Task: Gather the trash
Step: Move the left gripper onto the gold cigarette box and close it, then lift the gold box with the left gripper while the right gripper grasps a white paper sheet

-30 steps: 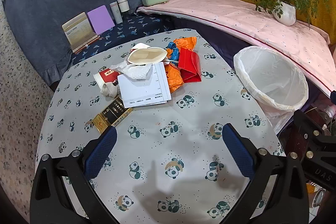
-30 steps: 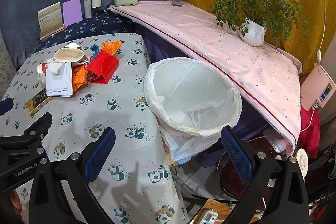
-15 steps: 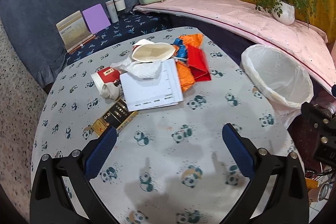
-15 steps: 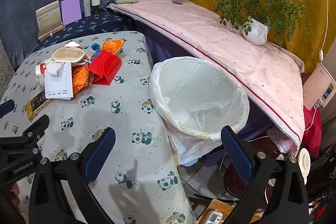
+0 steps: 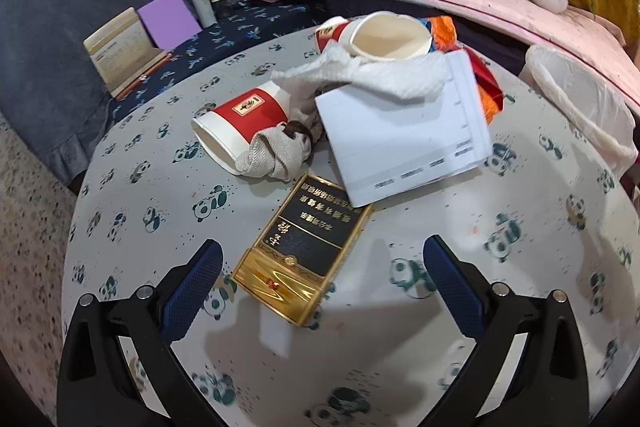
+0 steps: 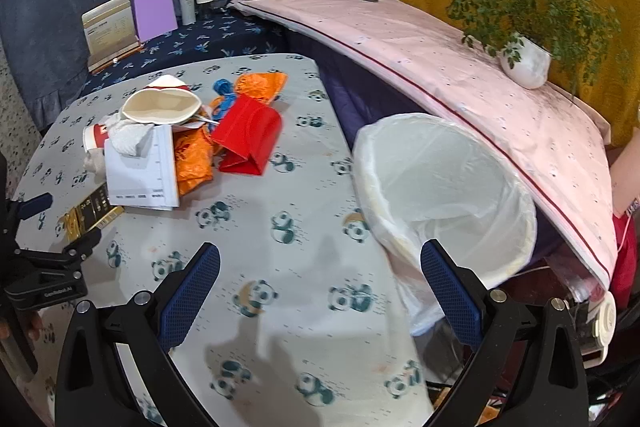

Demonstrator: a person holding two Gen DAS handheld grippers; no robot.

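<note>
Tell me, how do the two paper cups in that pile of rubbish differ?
The red-banded cup lies on its side on the tablecloth, mouth toward the camera, its round rim intact; a crumpled grey tissue rests against it. The squashed cup sits at the back of the pile, its mouth pressed into a wide oval showing a cream inside. Both carry red bands.

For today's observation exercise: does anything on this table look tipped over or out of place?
Yes. A red paper cup lies on its side with a crumpled cloth at its mouth, and a tissue drapes over the white pad. Nothing looks spilled.
</note>
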